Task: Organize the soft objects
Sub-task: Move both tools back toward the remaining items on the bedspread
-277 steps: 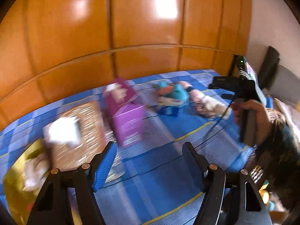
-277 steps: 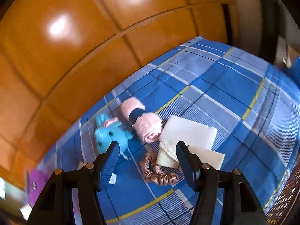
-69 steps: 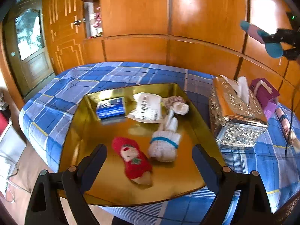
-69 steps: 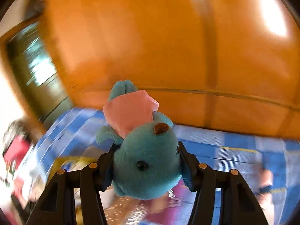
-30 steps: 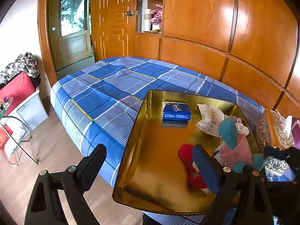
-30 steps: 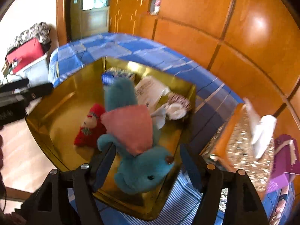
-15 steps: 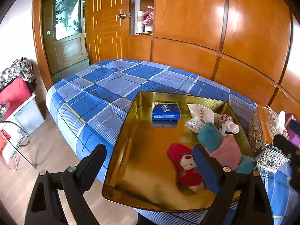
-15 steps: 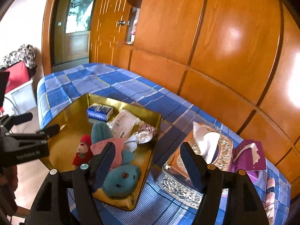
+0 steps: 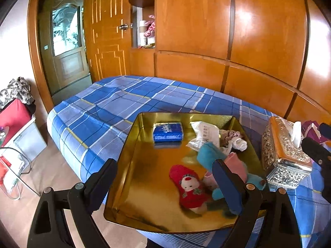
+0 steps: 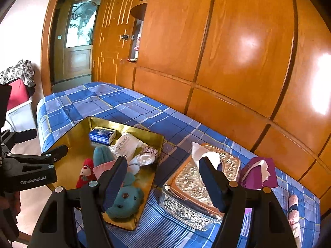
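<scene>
My right gripper (image 10: 163, 177) is spread wide with nothing between its fingers, held above the bed with the silver tissue box (image 10: 198, 194) just ahead. My left gripper (image 9: 165, 184) is spread wide too and carries nothing, hanging over the near edge of the gold tray (image 9: 132, 165).

The teal stuffed toy (image 10: 124, 202) lies in the tray's near corner, face up in the right view, its pink piece (image 9: 235, 165) draped across the body and its teal ears pointing toward the middle of the tray. I judge it light and squashy: it will give under the fingers rather than slip, so a grip across the plump head or body would hold better than a pinch on a floppy ear (the ear would just stretch).

Touching it on one side is a red stuffed figure (image 9: 190, 188) with a white face. Farther in lie a blue packet (image 9: 168, 131), a crinkled white plastic bag (image 9: 204, 134) and a small bundle of white and patterned cloth (image 9: 235, 140).

Outside the tray, beyond the tissue box, stands a purple box (image 10: 258, 175), and farther along the blue plaid bed (image 10: 124, 105) a pink fuzzy thing (image 10: 292, 208) lies not yet gathered. It looks just as soft, best taken around its middle.
</scene>
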